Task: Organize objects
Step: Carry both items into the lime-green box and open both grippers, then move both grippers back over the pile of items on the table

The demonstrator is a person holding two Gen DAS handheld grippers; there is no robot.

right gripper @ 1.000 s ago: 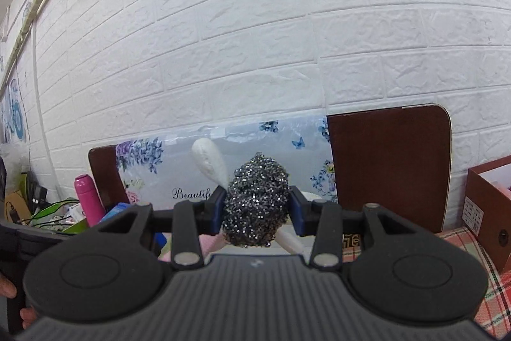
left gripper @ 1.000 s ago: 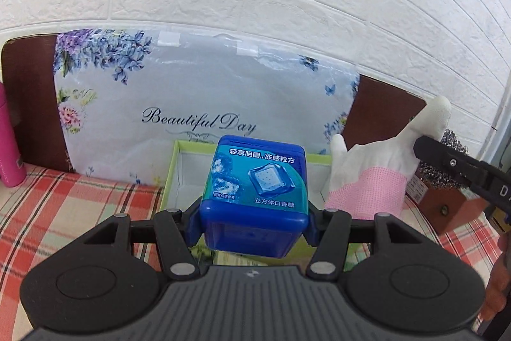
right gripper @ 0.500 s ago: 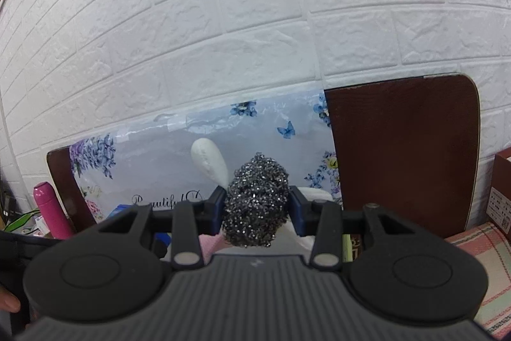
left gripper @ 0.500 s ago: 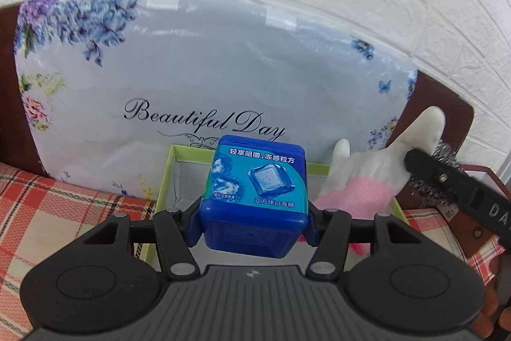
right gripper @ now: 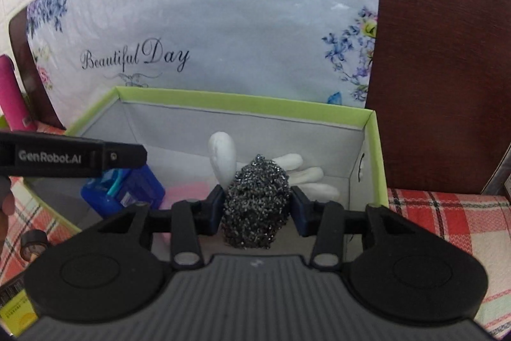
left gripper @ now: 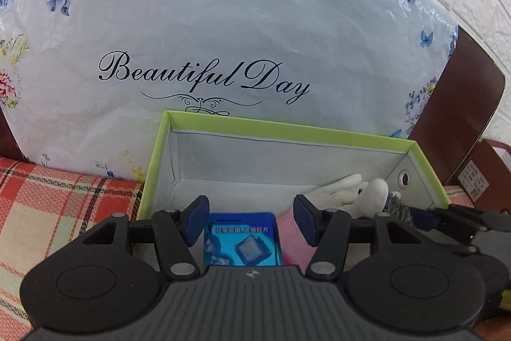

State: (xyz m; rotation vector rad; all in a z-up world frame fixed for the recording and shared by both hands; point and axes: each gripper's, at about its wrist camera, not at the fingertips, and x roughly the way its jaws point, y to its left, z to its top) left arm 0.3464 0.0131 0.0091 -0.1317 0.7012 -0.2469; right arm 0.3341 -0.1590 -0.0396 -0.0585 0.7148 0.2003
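A green-rimmed open box stands on the plaid cloth. A blue chewing-gum box lies on its floor at the left. My left gripper hangs open just above the gum box, and its pads do not touch it. One left finger crosses the right wrist view. A white glove with a pink cuff lies in the box's right half. My right gripper holds a steel wool scourer low over the glove. Its jaws are opening, with the pads still against the scourer.
A floral plastic bag printed "Beautiful Day" leans on a brown board behind the box. A pink bottle and a tape roll are at the left. A brown carton stands at the right.
Both grippers came down into the green box. The gum box left the left gripper's pads and now lies on the box floor. The glove sank into the box with the scourer.
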